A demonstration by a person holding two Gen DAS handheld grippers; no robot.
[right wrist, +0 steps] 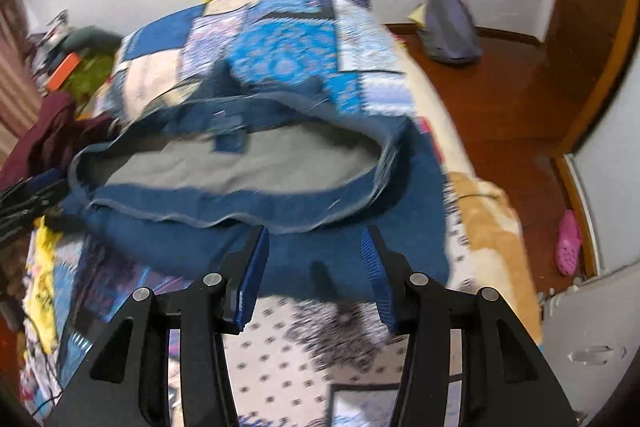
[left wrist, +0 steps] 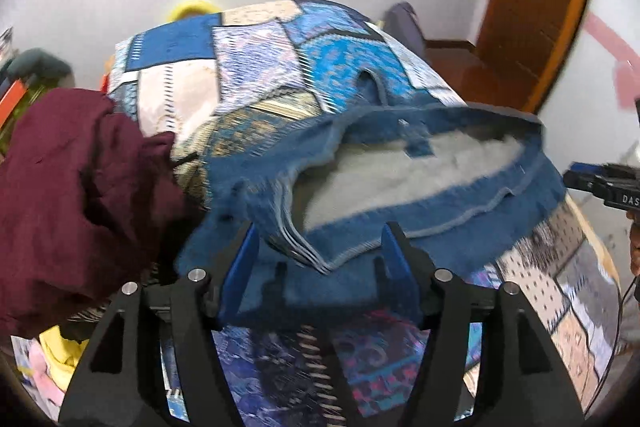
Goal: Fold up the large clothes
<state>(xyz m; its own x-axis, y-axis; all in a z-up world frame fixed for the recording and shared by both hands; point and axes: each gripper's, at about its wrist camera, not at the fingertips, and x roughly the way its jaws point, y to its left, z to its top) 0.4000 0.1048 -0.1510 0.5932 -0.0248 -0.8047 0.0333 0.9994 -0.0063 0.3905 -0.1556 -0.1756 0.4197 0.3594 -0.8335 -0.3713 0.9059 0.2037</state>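
A pair of blue jeans (left wrist: 440, 211) lies on the patchwork bedspread (left wrist: 260, 59), waistband gaping open toward me with its pale grey inside showing. My left gripper (left wrist: 322, 231) is open, its blue pads either side of the waistband's left corner, not closed on it. In the right wrist view the jeans (right wrist: 280, 251) lie the same way, and my right gripper (right wrist: 316, 233) is open just in front of the near waistband edge. The right gripper also shows at the right edge of the left wrist view (left wrist: 600, 183). Both views are motion-blurred.
A maroon garment (left wrist: 80, 187) is heaped at the left of the bed, also in the right wrist view (right wrist: 48, 131). Yellow cloth (right wrist: 42, 283) lies at the bed's near left. A grey bag (right wrist: 450, 27) and pink shoe (right wrist: 568, 243) sit on the wooden floor at right.
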